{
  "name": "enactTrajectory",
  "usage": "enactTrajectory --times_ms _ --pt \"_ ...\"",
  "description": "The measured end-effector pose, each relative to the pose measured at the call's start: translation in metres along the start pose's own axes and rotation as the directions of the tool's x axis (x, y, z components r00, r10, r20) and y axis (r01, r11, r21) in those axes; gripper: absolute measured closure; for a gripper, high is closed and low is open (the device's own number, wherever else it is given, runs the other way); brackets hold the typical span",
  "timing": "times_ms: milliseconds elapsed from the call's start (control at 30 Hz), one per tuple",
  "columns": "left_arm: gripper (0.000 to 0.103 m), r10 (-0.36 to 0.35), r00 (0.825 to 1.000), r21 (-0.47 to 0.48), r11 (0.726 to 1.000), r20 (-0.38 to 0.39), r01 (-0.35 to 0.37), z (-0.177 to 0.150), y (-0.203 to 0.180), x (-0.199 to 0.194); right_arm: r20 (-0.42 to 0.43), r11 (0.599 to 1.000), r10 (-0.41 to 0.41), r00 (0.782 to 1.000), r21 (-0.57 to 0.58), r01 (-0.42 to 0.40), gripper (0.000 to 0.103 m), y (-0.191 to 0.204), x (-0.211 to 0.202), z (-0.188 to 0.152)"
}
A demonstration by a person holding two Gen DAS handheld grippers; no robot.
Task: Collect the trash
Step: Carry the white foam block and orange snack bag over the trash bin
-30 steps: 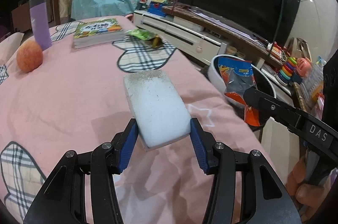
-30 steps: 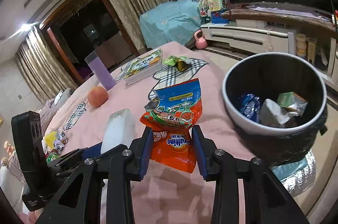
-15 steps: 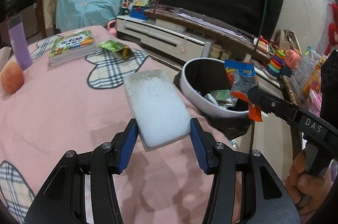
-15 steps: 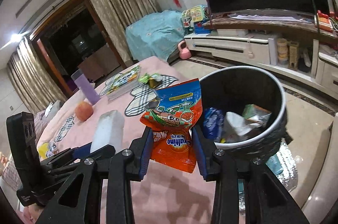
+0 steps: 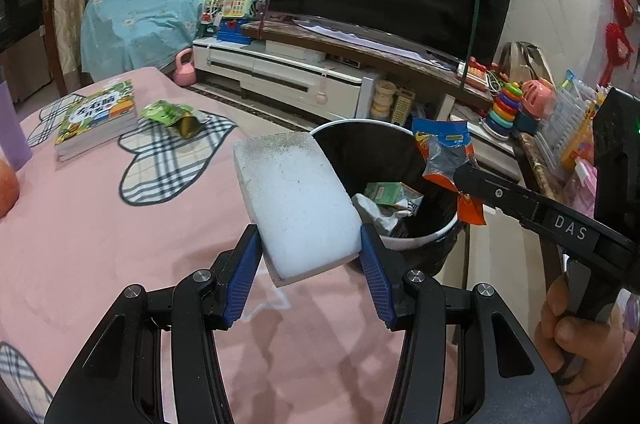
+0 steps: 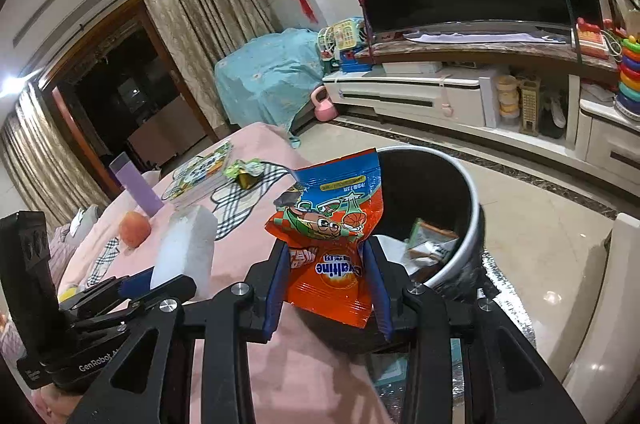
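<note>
The left gripper (image 5: 310, 266) is clamped on a white sponge (image 5: 296, 208), its 2 blue pads pressed against the sponge's sides, over the edge of the pink tablecloth (image 5: 100, 244). The right gripper (image 6: 328, 284) is clamped on an orange snack bag (image 6: 332, 244), held just above the near rim of the black bin (image 6: 472, 208). The bin stands open-topped beside the table and holds cartons and wrappers. A green wrapper (image 5: 170, 112) lies on the cloth next to a book (image 5: 96, 116). Beyond, bare floor runs to a TV stand (image 6: 420, 92).
</note>
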State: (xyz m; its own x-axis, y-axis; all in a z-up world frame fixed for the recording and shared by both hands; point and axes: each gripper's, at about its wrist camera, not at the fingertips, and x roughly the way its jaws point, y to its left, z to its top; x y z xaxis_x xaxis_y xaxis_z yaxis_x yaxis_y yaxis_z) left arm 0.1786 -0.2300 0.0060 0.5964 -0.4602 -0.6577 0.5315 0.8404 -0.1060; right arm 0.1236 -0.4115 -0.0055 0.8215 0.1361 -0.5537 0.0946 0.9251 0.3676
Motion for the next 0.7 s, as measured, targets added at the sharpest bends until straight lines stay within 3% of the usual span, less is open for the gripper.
enactTrajectory --times_ms 700 --pt "0.053 -0.029 0.999 0.087 0.996 -0.033 0.031 0.032 -0.045 0.046 -0.043 0.999 -0.030 0.999 0.026 0.031 0.065 -0.042 0.021 0.021"
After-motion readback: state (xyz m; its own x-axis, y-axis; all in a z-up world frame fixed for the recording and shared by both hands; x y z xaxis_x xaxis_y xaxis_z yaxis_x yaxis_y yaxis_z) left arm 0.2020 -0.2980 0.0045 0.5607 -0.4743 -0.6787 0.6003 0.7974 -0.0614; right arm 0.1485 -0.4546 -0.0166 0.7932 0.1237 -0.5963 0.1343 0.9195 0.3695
